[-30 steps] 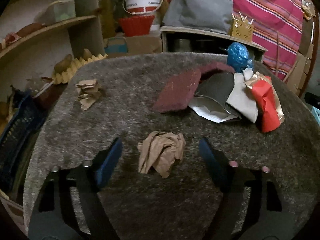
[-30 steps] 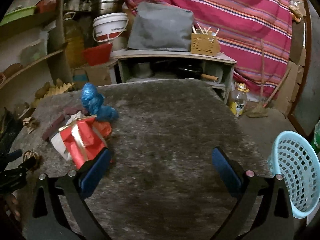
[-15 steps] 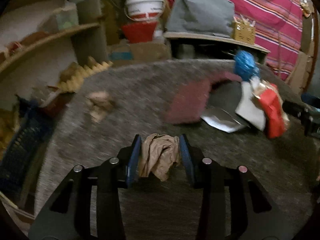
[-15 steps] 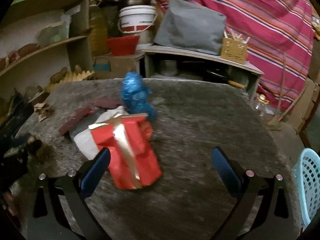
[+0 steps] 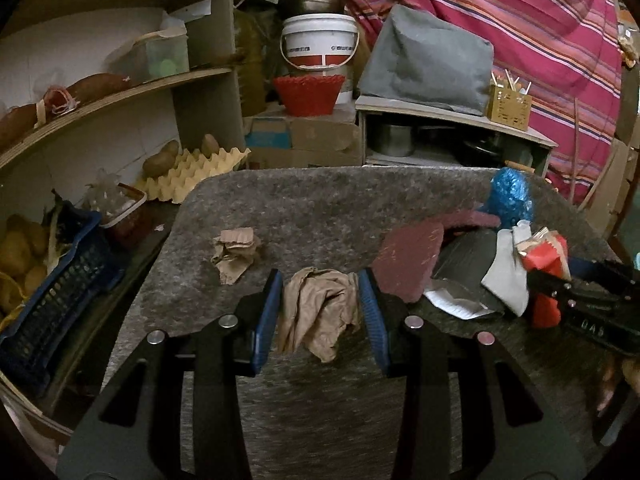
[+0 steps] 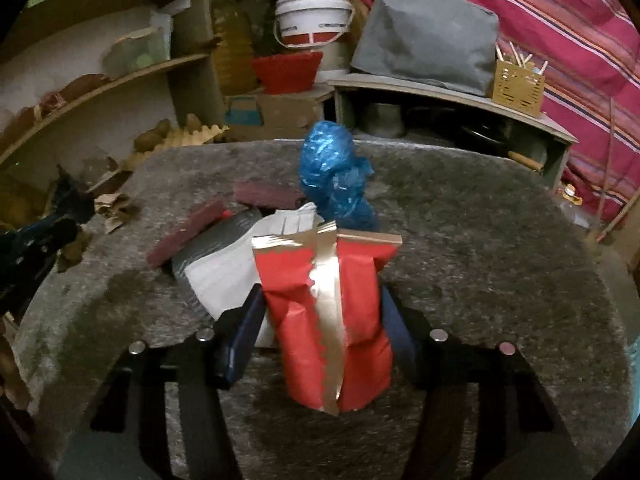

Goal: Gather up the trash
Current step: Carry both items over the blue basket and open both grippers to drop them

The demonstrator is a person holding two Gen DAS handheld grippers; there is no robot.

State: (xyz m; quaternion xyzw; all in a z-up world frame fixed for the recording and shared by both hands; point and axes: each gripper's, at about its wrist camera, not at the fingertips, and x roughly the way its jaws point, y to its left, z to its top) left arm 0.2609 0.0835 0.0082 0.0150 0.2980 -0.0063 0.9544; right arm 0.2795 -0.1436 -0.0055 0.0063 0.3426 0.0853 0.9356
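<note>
My left gripper is shut on a crumpled brown paper wad and holds it just above the grey felt table. My right gripper is shut on a red and gold wrapper at the table's right part; it also shows in the left wrist view. A second brown paper scrap lies on the table's left. A blue crumpled plastic bag, maroon scouring pads and grey and white paper sheets lie in a heap behind the wrapper.
Left of the table are shelves, an egg tray with potatoes and a blue crate. Behind stand a red basket, a white bucket and a low shelf with a grey bag.
Both grippers have closed: the left on the brown paper wad and lifted it, the right moved left onto the red wrapper and shut on it.
</note>
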